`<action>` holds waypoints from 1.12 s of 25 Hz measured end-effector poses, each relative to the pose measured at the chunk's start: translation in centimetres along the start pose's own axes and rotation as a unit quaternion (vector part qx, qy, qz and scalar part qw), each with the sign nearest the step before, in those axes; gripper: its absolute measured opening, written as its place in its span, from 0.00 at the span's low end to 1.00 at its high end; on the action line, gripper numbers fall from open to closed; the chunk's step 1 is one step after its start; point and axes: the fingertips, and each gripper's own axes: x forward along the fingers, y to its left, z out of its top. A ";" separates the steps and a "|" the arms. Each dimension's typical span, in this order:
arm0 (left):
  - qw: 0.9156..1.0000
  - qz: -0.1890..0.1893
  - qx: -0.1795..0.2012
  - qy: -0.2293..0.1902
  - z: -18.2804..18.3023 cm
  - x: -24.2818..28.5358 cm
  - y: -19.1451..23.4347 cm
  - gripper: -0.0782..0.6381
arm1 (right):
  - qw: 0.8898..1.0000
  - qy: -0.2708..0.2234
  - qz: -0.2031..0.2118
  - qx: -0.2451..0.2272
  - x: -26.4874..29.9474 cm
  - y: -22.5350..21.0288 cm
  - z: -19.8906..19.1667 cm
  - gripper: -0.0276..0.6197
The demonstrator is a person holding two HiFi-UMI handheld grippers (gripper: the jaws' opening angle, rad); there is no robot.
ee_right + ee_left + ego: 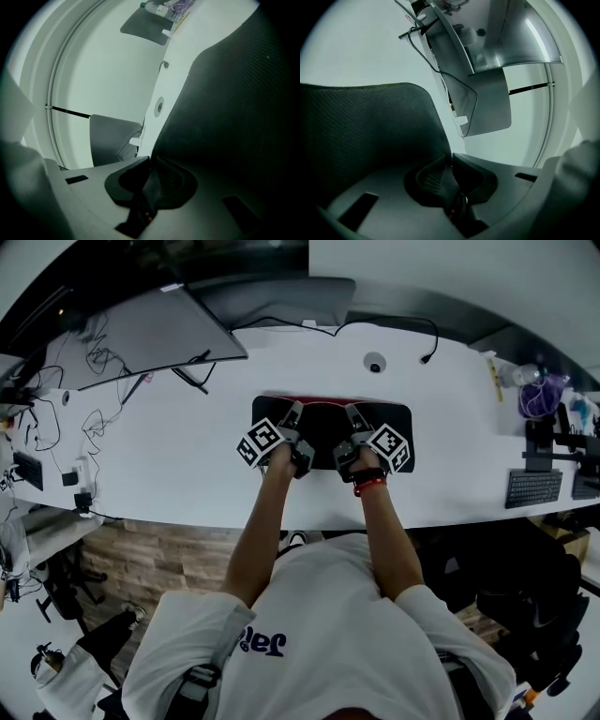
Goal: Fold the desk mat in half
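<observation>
The black desk mat [324, 432] lies on the white desk [178, 460], and a thin red strip shows along its far edge. Both grippers reach over the mat from the near side, side by side. My left gripper [293, 414] is shut on a mat edge; in the left gripper view the textured sheet [370, 131] runs from the jaws [451, 161] off to the left. My right gripper [356, 415] is likewise shut on the mat, whose sheet [234, 117] rises to the right of its jaws [151, 163].
A grey laptop [150, 334] with loose cables sits at the back left. A cable hole [375, 362] is just beyond the mat. A keyboard [532, 488] and a purple bag [539, 395] stand at the right. The desk's front edge runs by my arms.
</observation>
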 end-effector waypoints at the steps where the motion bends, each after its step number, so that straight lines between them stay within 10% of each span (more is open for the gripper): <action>1: 1.000 -0.001 -0.004 0.000 0.1 0.2 0.1 0.18 | 1.000 0.000 -0.002 0.002 0.1 -0.1 0.1 0.11; 28: 0.998 -0.048 0.032 -0.002 -1.7 -6.1 -3.9 0.18 | 0.998 -0.022 0.031 -0.054 -5.7 3.5 -2.4 0.09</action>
